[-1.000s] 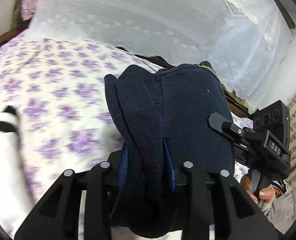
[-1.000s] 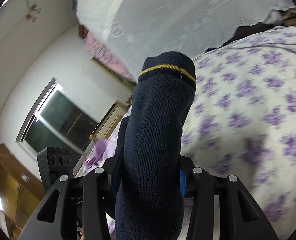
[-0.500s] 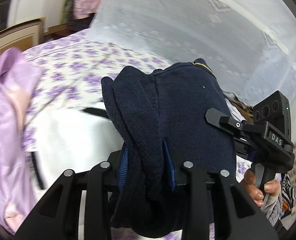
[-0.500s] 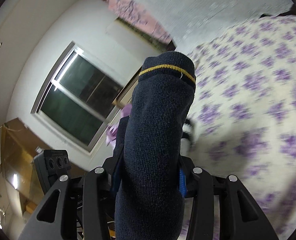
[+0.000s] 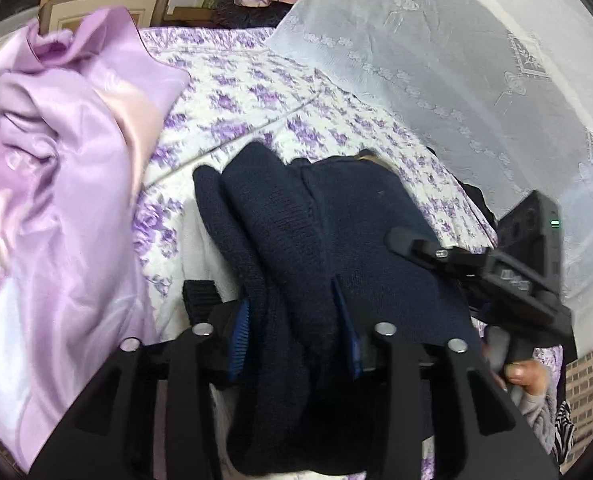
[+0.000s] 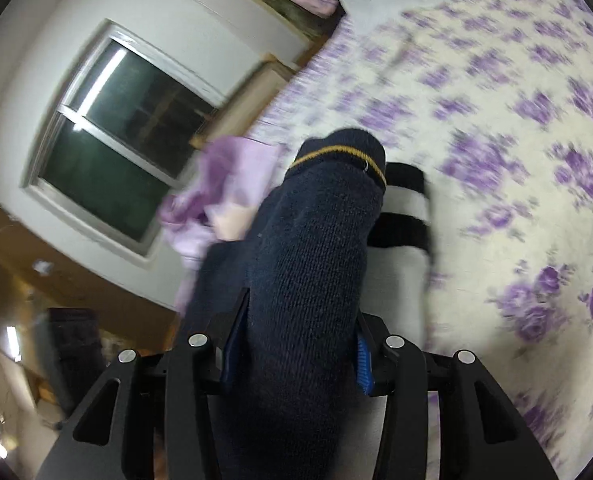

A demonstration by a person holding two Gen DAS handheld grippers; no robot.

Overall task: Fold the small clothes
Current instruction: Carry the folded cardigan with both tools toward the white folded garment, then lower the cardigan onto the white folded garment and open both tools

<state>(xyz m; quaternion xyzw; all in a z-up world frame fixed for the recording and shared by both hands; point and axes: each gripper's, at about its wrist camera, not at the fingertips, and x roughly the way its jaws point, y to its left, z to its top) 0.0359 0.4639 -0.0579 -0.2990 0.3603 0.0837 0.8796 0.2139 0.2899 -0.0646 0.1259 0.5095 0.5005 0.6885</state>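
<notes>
Both tools had hold of the same navy sock (image 5: pixel 336 248), bunched and carried above the bed (image 5: pixel 280 96) with its purple-flowered cover. The left tool (image 5: pixel 296 336) had just been opening its jaws, the thick folds between them, its blue pads against the knit. The right tool (image 6: pixel 292 352) had widened its jaws too and gripped the cuff end (a thin yellow band ringed it). A lilac satin garment (image 5: pixel 56 184) lay heaped nearby, and a black-and-white striped sock (image 6: pixel 404 216) beneath.
</notes>
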